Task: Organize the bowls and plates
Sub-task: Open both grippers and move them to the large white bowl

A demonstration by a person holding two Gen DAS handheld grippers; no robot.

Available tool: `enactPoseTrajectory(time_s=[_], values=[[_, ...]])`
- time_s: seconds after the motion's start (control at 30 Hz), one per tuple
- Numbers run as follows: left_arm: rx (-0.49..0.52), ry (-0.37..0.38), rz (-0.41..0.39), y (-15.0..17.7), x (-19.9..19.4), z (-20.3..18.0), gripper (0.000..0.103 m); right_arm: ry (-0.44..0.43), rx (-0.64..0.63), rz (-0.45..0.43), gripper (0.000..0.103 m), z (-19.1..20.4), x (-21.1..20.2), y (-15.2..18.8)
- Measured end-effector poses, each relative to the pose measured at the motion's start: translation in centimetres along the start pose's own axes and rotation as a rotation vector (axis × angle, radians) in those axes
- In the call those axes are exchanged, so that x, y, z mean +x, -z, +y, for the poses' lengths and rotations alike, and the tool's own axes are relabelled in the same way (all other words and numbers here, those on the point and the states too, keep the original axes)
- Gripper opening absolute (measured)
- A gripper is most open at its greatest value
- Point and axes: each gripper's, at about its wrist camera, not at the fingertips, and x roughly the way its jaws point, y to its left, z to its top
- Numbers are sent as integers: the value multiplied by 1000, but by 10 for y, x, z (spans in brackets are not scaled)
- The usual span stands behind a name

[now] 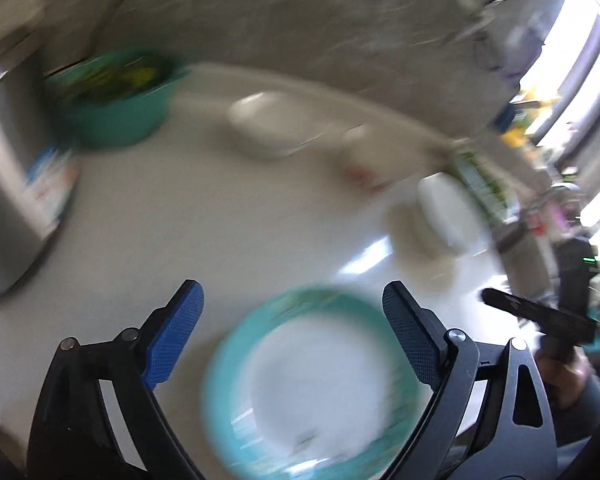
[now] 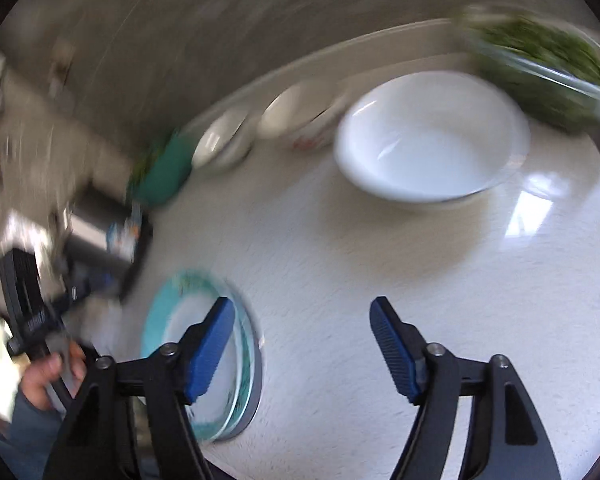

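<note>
On the white counter, a teal bowl of greens sits far left. Right of it stand three white bowls: two small ones and one large white bowl. Near, the teal-rimmed plates lie stacked. The left gripper and right gripper both gape, holding nothing.

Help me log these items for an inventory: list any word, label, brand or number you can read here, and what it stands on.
None can be read.
Carton by the metal box: coloured print, blurred.
Small bowl: red marking, blurred.
Teal-rimmed plate: rim pattern only, no legible text.
</note>
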Motion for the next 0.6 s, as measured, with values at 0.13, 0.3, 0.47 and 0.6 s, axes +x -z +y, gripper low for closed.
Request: enactPoseTrajectory(time_s=[0.13, 0.3, 0.47, 0.6], values=[[42, 143, 56, -42, 52, -70, 103, -31, 179, -93, 88, -81, -43, -53], [130, 122, 161, -72, 153, -142, 103, -53, 253, -51, 88, -142, -37, -105], [82, 54, 274, -83, 236, -171, 102, -91, 263, 8, 86, -167, -12, -120], [108, 3, 281, -92, 266, -186, 97, -108, 267, 35, 82, -164, 10, -119]])
